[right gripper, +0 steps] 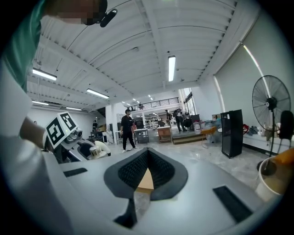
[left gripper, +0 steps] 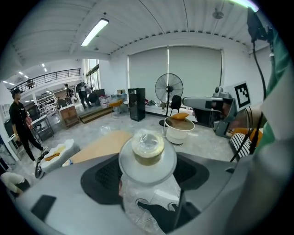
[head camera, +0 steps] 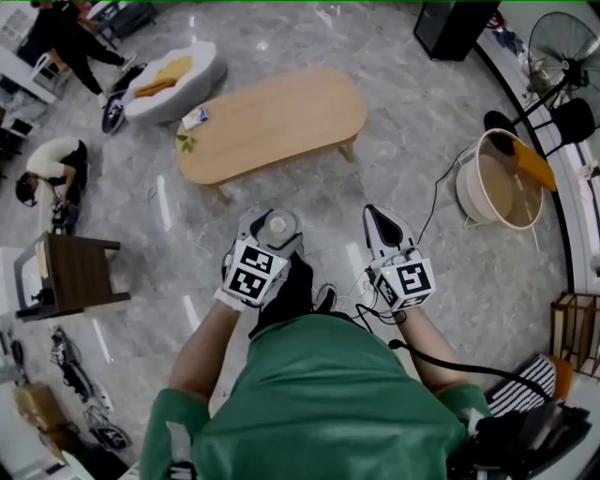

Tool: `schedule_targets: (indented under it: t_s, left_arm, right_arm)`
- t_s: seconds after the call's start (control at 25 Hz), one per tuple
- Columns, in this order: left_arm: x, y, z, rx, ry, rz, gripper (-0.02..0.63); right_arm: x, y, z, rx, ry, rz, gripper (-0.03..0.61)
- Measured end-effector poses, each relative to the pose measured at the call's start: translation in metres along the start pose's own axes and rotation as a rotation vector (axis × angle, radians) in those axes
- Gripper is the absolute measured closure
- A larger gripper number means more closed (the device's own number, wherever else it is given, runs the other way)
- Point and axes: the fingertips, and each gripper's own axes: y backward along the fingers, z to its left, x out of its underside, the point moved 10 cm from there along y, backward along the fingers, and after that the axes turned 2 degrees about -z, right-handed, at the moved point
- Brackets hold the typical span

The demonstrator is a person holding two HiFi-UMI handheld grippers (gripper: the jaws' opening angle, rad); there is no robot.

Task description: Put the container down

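A clear container (head camera: 278, 226) with a round lid and a pale knob is held between the jaws of my left gripper (head camera: 267, 234), in the air above the marble floor. In the left gripper view the container (left gripper: 147, 153) fills the gap between the two dark pads, and my left gripper (left gripper: 147, 183) is shut on its clear body. My right gripper (head camera: 377, 218) hangs beside it, to the right, with its jaws together and nothing in them. In the right gripper view my right gripper (right gripper: 147, 158) shows its pads meeting at the tips. An oval wooden table (head camera: 272, 122) stands ahead of both grippers.
A round cream side table (head camera: 502, 178) with an orange item stands at the right, with a cable across the floor beside it. A fan (head camera: 562, 47) and a black box (head camera: 455, 28) are far right. A dark wooden stool (head camera: 80, 272) and people are at the left.
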Motion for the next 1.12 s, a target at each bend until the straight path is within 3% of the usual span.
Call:
schedule_targets:
  t_s: [0.32,0.72,0.96,1.12]
  left_arm:
    - [-0.025,-0.082,0.068,0.048,0.001,-0.014,0.276]
    - [-0.079,-0.167,0.191,0.080,-0.013,-0.004,0.276]
    - [-0.098,-0.212,0.237,0.056,-0.022,0.021,0.276]
    - [-0.108,-0.245,0.251,0.022,0.022,0.042,0.276]
  right_arm:
    - [-0.013,-0.060,-0.059,0.070,0.060,0.025,0.565]
    - [-0.056,-0.210,-0.132,0.115,0.082,0.023,0.565]
    - [-0.062,-0.296,-0.157,0.043,0.094,0.015,0.565]
    - [-0.047,-0.339,-0.185,-0.039,0.095,0.044,0.565]
